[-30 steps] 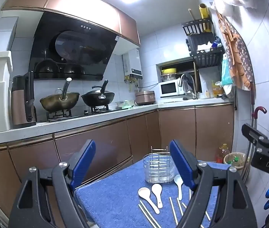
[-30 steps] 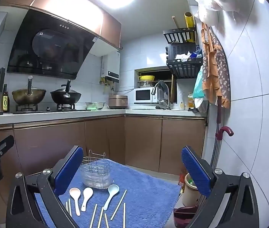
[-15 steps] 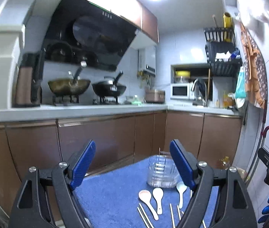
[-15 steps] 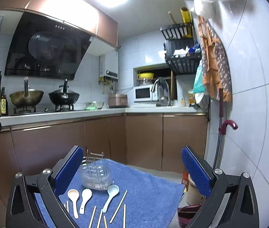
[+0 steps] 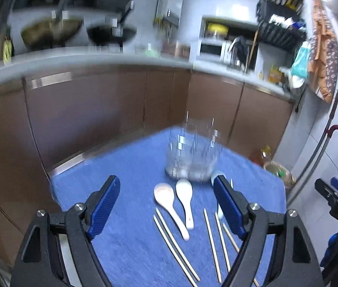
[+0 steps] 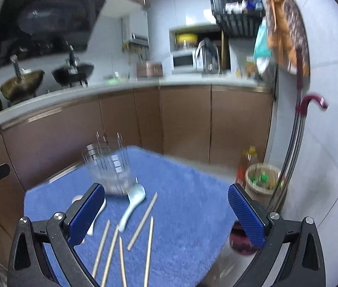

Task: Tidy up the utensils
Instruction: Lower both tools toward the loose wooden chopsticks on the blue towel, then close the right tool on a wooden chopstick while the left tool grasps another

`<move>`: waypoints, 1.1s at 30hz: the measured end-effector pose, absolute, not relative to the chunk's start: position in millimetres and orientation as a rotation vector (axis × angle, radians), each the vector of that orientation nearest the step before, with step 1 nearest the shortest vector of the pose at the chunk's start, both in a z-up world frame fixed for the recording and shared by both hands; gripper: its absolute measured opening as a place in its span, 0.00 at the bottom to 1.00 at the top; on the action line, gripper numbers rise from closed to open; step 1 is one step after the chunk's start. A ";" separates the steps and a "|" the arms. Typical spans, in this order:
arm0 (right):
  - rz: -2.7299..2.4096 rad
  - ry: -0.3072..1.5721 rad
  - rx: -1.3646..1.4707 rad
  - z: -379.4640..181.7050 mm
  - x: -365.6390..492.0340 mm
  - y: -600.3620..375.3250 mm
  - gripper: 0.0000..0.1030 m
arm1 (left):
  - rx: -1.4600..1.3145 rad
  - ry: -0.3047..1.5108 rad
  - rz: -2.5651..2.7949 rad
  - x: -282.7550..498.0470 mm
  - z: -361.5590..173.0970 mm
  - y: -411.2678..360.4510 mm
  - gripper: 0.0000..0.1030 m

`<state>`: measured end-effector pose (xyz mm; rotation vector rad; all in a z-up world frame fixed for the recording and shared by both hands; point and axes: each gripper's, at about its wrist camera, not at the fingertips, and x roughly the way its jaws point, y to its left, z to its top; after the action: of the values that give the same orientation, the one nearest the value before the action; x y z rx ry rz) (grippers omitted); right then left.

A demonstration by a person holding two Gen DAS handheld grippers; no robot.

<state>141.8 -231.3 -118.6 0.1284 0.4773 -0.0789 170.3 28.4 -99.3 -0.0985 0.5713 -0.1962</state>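
Note:
A blue towel (image 5: 130,191) (image 6: 188,191) covers a small table. At its far end stands a clear utensil holder with a wire rack (image 5: 191,157) (image 6: 108,167). Two white spoons (image 5: 184,203) lie before it, and a pale blue spoon (image 6: 132,206) lies to their right, partly hidden behind my left gripper's right finger. Several wooden chopsticks (image 5: 213,239) (image 6: 142,220) are scattered nearer me. My left gripper (image 5: 166,205) hovers open above the spoons with nothing between its pads. My right gripper (image 6: 166,212) is open too, over the chopsticks.
Brown kitchen cabinets (image 5: 97,110) and a countertop with two woks (image 6: 71,71) run behind the table. A waste bin (image 6: 263,177) and an oil bottle (image 6: 245,165) stand on the floor to the right, beside an umbrella (image 6: 310,105) on the tiled wall.
Both views have tilted down and moved closer to the table. The spoons and chopsticks now lie between the fingers. Both grippers stay open.

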 end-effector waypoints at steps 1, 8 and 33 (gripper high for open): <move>-0.062 0.528 0.154 -125.4 147.7 -234.3 1.00 | -0.110 0.627 -0.206 179.7 -109.2 29.0 0.77; 0.051 0.755 0.255 -177.7 186.6 -245.6 0.74 | -0.277 0.988 -0.263 233.4 -187.3 43.5 0.75; 0.041 0.894 0.219 -221.8 217.5 -255.3 0.62 | -0.251 1.285 -0.178 304.2 -266.5 32.7 0.24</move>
<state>217.5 -255.3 -221.8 0.2189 0.8944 0.0412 304.2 32.7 -266.5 -0.2512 1.2853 -0.1778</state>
